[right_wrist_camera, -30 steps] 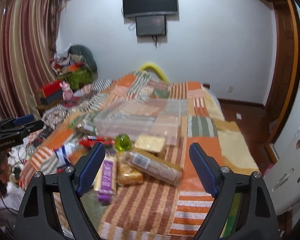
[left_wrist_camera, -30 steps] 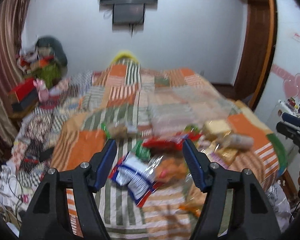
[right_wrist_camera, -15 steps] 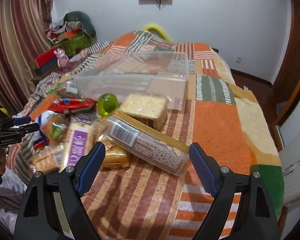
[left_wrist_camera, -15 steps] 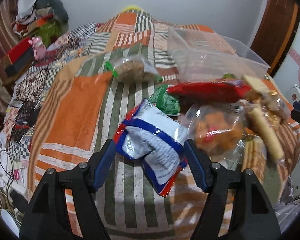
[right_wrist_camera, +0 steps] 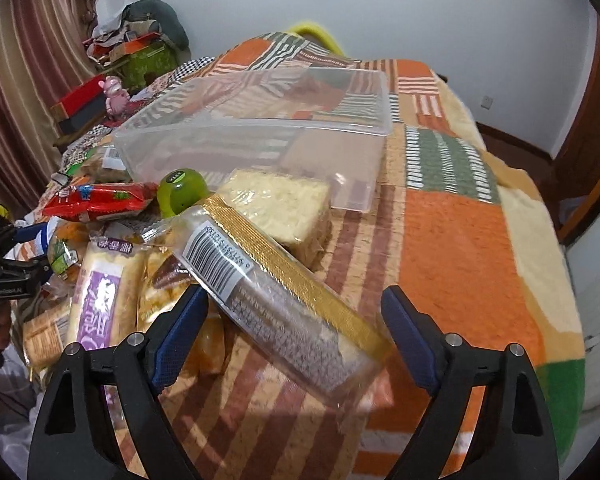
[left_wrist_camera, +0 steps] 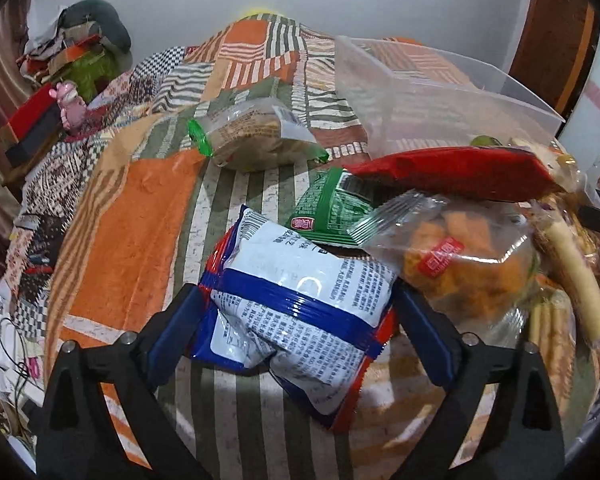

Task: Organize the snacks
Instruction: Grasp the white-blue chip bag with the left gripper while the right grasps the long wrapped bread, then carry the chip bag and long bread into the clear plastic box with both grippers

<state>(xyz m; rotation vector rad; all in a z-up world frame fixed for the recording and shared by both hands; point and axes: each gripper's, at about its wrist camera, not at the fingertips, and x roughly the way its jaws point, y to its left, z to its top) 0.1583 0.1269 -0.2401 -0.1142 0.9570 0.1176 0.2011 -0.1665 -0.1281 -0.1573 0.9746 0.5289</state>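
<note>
Judging from the clear plastic bin point(right_wrist_camera: 260, 120), which looks empty beyond both tongs, the sorting has hardly begun: every snack I can see lies loose on the patchwork bed point(right_wrist_camera: 460, 240), so nearly all the work is left.

The left tongs point(left_wrist_camera: 300, 320) are opening to nearly their widest, straddling one white-and-blue packet point(left_wrist_camera: 300, 308); their pads look just beside its edges, with no squeeze on the wrapper that I can make out. The right tongs point(right_wrist_camera: 296, 320) are also widening, with one long gold-edged biscuit sleeve point(right_wrist_camera: 276, 284) lying slantwise between the jaws, clear of the right pad; nothing is held.

Counting the pile just ahead of the tongs:
- one red packet point(left_wrist_camera: 452, 172)
- one green packet point(left_wrist_camera: 328, 212)
- one clear bag of orange crisps point(left_wrist_camera: 460, 256)
- one green-ended clear bag point(left_wrist_camera: 252, 136), farther off to the left
- one purple-labelled pack point(right_wrist_camera: 100, 292)
- one pale wafer block point(right_wrist_camera: 276, 204)
- one green round pot point(right_wrist_camera: 182, 190)

More wrappers sit underneath the pile; I cannot count those.
</note>
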